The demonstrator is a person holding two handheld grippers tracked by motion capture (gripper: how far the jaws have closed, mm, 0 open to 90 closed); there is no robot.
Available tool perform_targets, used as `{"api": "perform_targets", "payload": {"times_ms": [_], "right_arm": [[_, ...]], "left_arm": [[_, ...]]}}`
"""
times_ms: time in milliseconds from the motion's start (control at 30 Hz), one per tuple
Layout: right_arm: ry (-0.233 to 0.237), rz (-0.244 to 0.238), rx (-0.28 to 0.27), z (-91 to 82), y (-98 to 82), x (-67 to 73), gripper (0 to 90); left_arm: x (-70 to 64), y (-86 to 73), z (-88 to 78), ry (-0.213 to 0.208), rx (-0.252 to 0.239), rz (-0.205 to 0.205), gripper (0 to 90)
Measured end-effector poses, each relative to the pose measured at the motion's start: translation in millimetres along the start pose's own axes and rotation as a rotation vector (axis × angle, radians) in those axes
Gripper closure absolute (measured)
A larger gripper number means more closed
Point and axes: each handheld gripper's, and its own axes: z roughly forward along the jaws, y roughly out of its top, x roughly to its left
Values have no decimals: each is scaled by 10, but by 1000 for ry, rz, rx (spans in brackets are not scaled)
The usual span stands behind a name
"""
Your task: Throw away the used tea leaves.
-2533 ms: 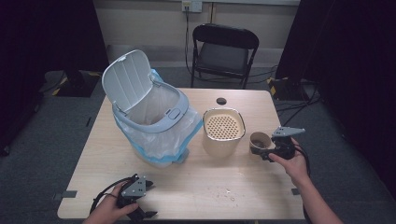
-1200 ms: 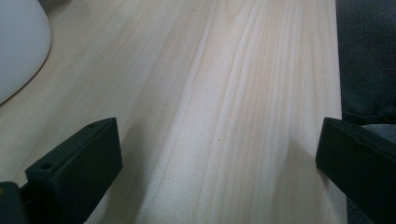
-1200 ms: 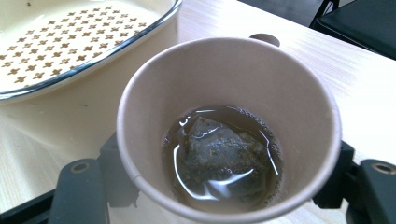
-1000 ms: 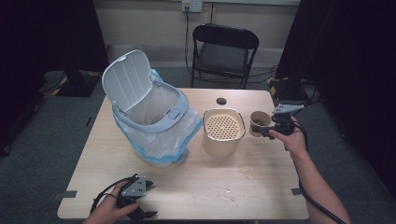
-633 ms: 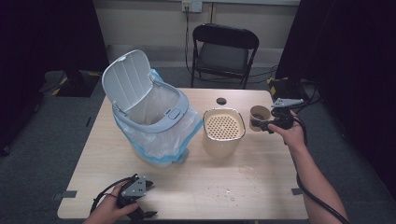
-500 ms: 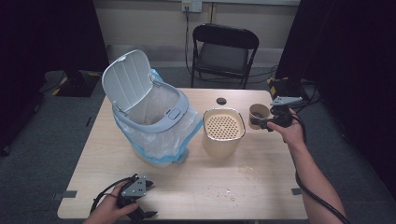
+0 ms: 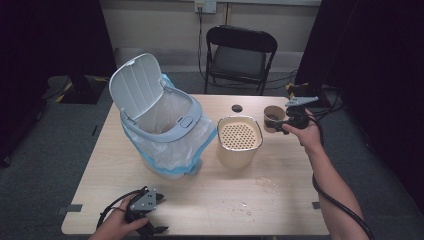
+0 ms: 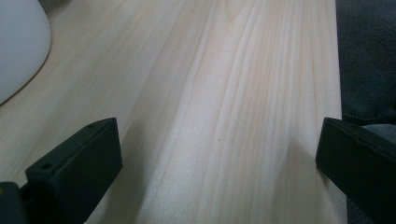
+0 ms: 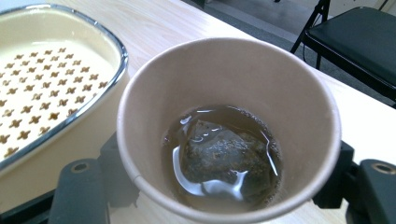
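The right gripper [image 7: 283, 123] had its jaws clamped on a brown paper cup [image 7: 273, 118], carried tilted just above the wooden table [image 7: 300, 200] at about two o'clock from its middle. Looking along that gripper, the cup [image 9: 229, 126] sat between the two black jaws, one at each side of its wall, and inside it lay a soaked tea bag [image 9: 224, 156] in a shallow pool of dark liquid. Just beside the cup, toward nine o'clock of it, stood a cream enamel container [image 7: 239, 141] with a perforated insert, its rim close to the cup but apart from it. A small dark disc [image 7: 237, 108] lay on the table at about twelve o'clock of the container. Further toward nine o'clock stood a grey bin [image 7: 165, 130] with its lid up and a clear liner with blue edging spilling over its sides. The left gripper [image 7: 150, 227] rested at the table's near edge, around seven o'clock, its jaws spread wide over bare wood with nothing between them. A black folding chair [image 7: 240, 55] stood beyond the far edge at twelve o'clock.
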Motion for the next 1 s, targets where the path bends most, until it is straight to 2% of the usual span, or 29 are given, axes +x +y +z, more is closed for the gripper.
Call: {"api": "perform_targets", "payload": {"times_ms": [300,800,1000], "right_arm": [[1,-4,1,104,99,-41,279],[1,-40,-6,194,305,-60,280],[9,-80,-5,237,375,-70,281]], "left_arm": [[2,1,-1,4,0,3,0],[5,4,-8,-1,8,5,0],[4,5,-8,-1,8,4,0]]}}
